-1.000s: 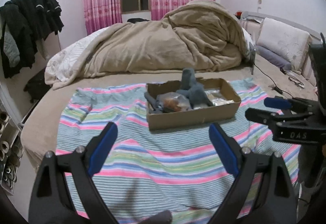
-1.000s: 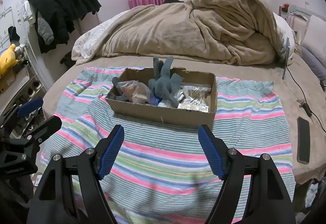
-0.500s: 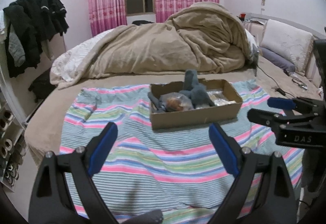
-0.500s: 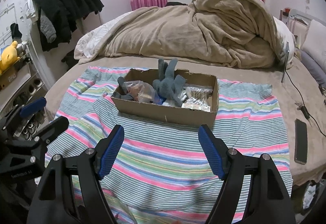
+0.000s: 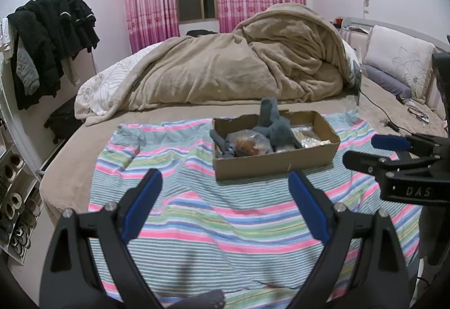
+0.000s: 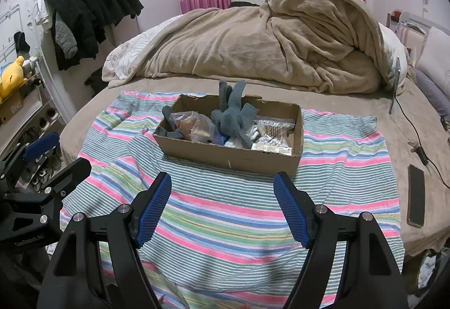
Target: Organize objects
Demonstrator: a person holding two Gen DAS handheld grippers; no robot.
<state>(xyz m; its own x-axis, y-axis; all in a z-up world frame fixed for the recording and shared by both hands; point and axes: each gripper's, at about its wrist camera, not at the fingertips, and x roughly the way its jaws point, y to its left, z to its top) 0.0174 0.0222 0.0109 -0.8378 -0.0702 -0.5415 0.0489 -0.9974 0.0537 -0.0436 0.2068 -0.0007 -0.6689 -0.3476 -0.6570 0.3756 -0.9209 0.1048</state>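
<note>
A cardboard box sits on a striped cloth on the bed. It holds a grey plush toy, a clear bag with orange contents, a dark grey item and clear packets. My left gripper is open and empty, well short of the box. My right gripper is open and empty, also short of the box. Each gripper shows at the edge of the other's view, the right and the left.
A heaped beige blanket lies behind the box. A black phone and cables lie on the bed to the right. Dark clothes hang at the left. Shoe shelves stand below them.
Both grippers have pulled back and risen a little, so the box looks smaller and farther. Both stay open and empty.
</note>
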